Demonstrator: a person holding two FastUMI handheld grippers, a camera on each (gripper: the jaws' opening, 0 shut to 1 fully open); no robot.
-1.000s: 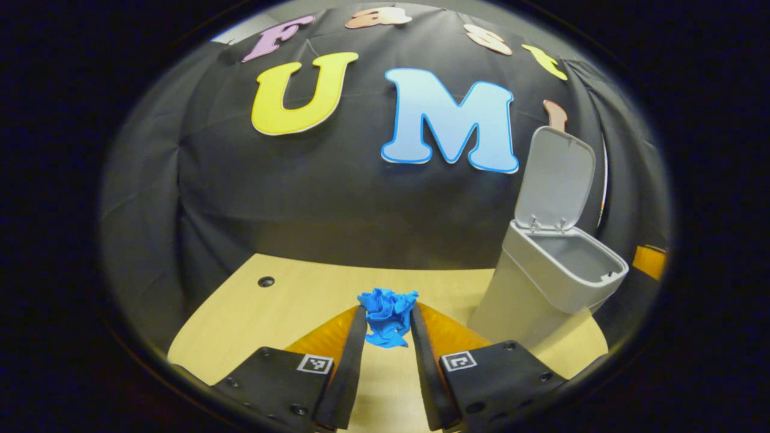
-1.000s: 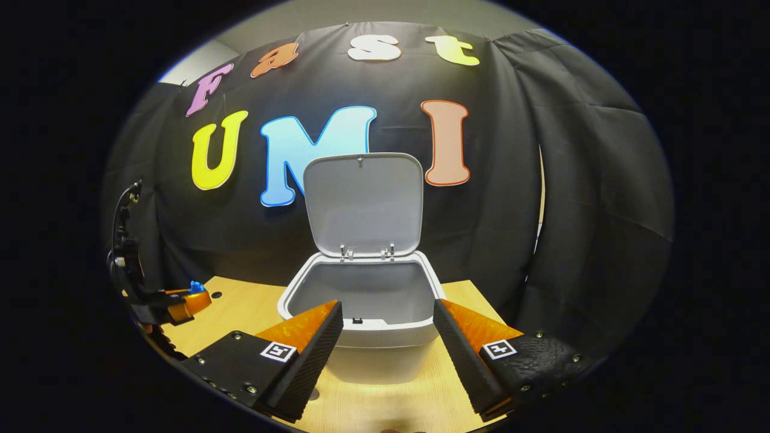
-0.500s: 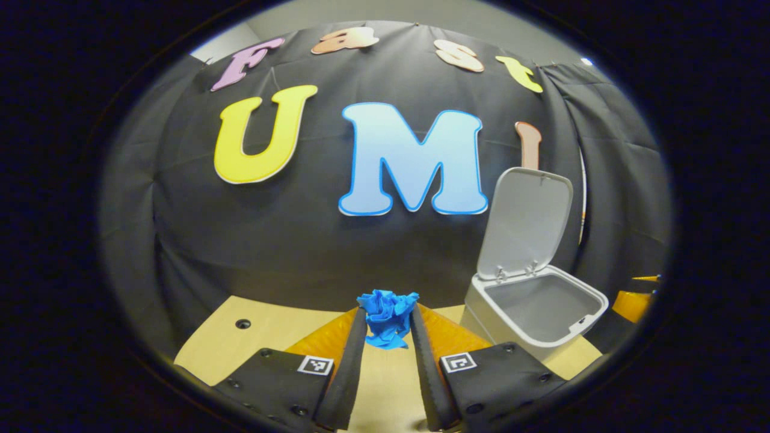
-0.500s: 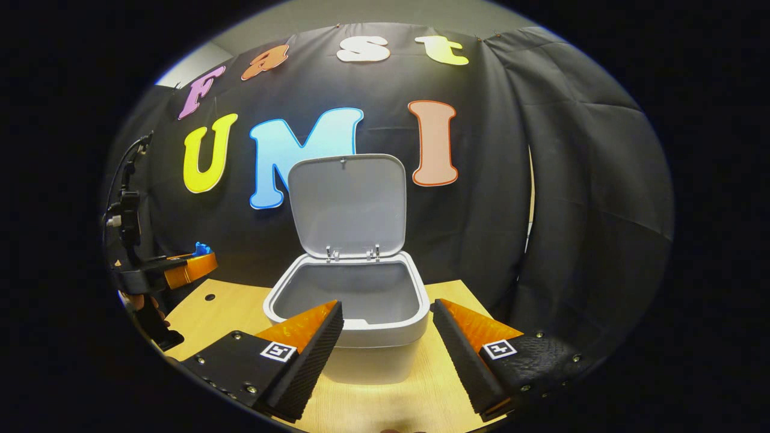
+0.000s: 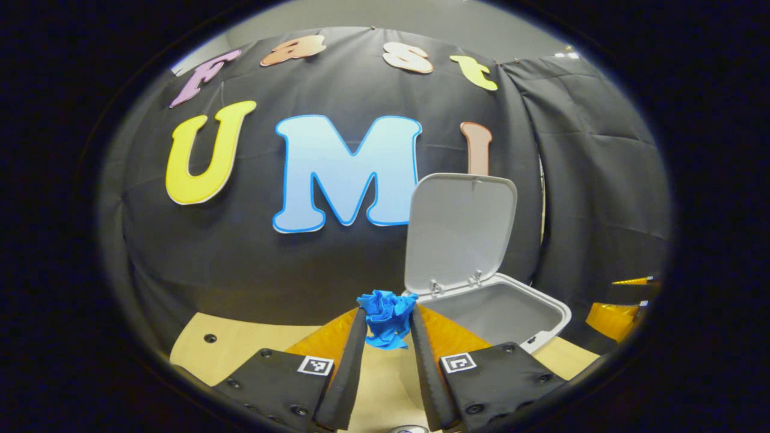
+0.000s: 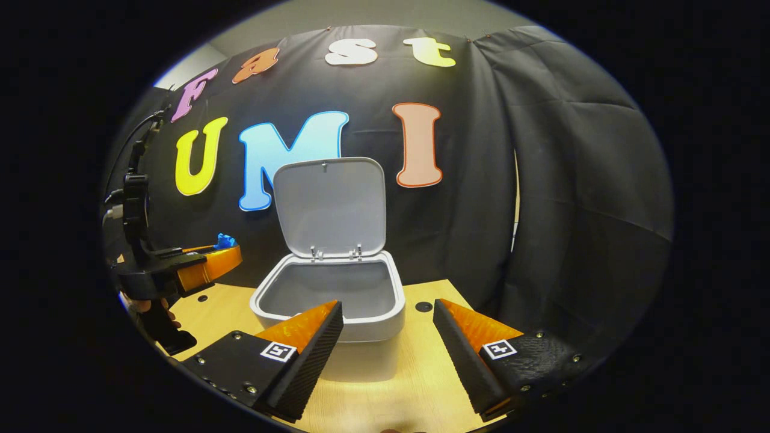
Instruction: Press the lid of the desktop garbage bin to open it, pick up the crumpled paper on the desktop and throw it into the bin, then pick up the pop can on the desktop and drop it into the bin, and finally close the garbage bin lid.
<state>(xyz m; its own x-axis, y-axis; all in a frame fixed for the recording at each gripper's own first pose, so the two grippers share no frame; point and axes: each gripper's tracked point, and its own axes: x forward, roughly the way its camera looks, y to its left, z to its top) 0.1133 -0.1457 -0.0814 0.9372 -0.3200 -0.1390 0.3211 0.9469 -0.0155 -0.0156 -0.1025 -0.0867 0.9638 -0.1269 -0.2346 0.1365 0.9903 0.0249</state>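
Up above the desk [image 5: 252, 337], the left claw [image 5: 387, 322] pinches the blue crumpled paper [image 5: 385, 316] between both fingers, just left of the garbage bin [image 6: 328, 300]. That bin stands near the desk's back edge, its lid [image 6: 329, 204] upright and open. Before the bin, the right claw [image 6: 388, 328] hangs spread wide, holding nothing.
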